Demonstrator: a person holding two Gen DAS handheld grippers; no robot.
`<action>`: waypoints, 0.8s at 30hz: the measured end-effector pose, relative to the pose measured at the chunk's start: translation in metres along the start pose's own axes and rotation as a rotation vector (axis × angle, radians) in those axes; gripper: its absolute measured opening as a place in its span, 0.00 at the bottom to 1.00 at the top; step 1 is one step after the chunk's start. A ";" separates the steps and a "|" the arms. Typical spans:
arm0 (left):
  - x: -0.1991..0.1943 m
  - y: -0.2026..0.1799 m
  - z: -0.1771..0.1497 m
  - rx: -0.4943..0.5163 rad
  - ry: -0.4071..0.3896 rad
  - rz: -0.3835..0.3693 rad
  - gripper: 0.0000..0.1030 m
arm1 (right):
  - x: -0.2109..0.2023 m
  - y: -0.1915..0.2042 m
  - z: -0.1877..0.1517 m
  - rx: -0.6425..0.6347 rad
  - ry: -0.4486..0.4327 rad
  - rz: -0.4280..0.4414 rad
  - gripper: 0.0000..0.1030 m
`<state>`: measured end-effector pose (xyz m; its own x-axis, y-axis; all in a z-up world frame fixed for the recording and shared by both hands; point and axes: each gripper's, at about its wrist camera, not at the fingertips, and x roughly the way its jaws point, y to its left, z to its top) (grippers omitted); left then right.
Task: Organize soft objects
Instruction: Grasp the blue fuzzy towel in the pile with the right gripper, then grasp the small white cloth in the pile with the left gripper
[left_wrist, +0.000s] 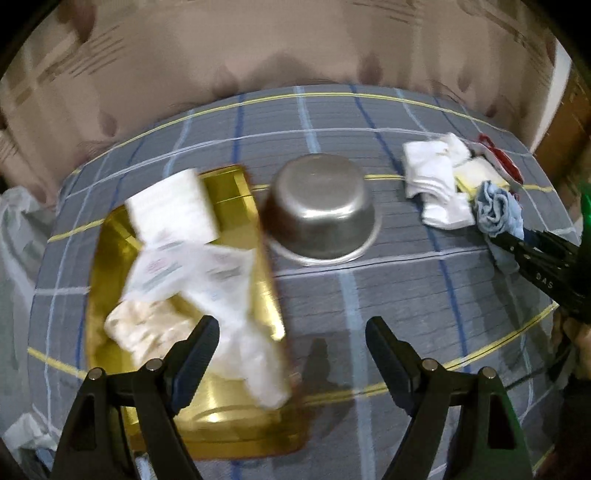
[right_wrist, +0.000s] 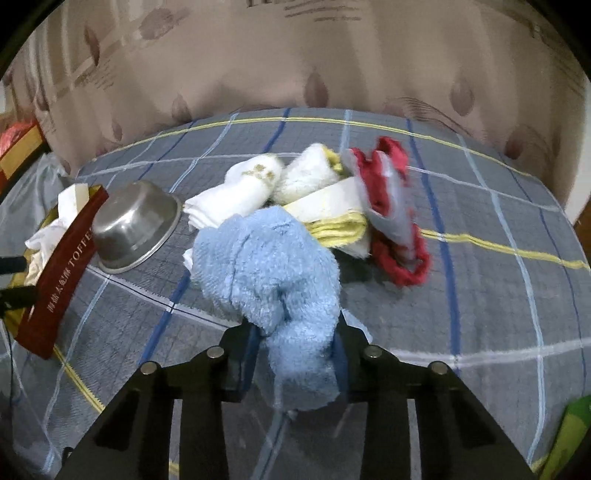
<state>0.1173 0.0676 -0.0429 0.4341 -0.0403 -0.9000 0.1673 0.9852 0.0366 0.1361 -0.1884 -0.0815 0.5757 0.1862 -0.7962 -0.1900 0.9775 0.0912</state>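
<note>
My left gripper (left_wrist: 291, 332) stands open above the right edge of a gold tin (left_wrist: 229, 406); nothing is between its fingers. White cloths and a printed white packet (left_wrist: 173, 206) lie in the tin. My right gripper (right_wrist: 295, 332) is shut on a fluffy light blue towel (right_wrist: 269, 266), lifted just in front of a pile of soft things. That pile holds white socks (right_wrist: 236, 195), a yellow cloth (right_wrist: 340, 229) and a red and grey glove (right_wrist: 391, 206). In the left wrist view the right gripper (left_wrist: 517, 243) and blue towel (left_wrist: 495, 206) show at the right.
An upturned steel bowl (left_wrist: 325, 210) sits between the tin and the sock pile (left_wrist: 432, 177). Everything rests on a grey plaid sheet (right_wrist: 480, 295) with a patterned curtain (right_wrist: 295, 55) behind. A crumpled plastic bag (left_wrist: 18, 221) lies at the left. A hand (left_wrist: 580, 343) shows at the right.
</note>
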 end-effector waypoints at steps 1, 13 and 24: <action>0.003 -0.007 0.002 0.012 0.000 -0.006 0.81 | -0.003 -0.002 -0.001 0.011 0.000 -0.003 0.30; 0.031 -0.083 0.022 0.128 -0.006 -0.094 0.81 | -0.057 -0.061 -0.030 0.221 -0.035 -0.102 0.30; 0.048 -0.148 0.053 0.209 -0.049 -0.110 0.81 | -0.081 -0.088 -0.045 0.302 -0.074 -0.147 0.30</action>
<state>0.1601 -0.0892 -0.0687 0.4448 -0.1588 -0.8815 0.3935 0.9187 0.0331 0.0706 -0.2944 -0.0516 0.6379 0.0369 -0.7692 0.1369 0.9775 0.1604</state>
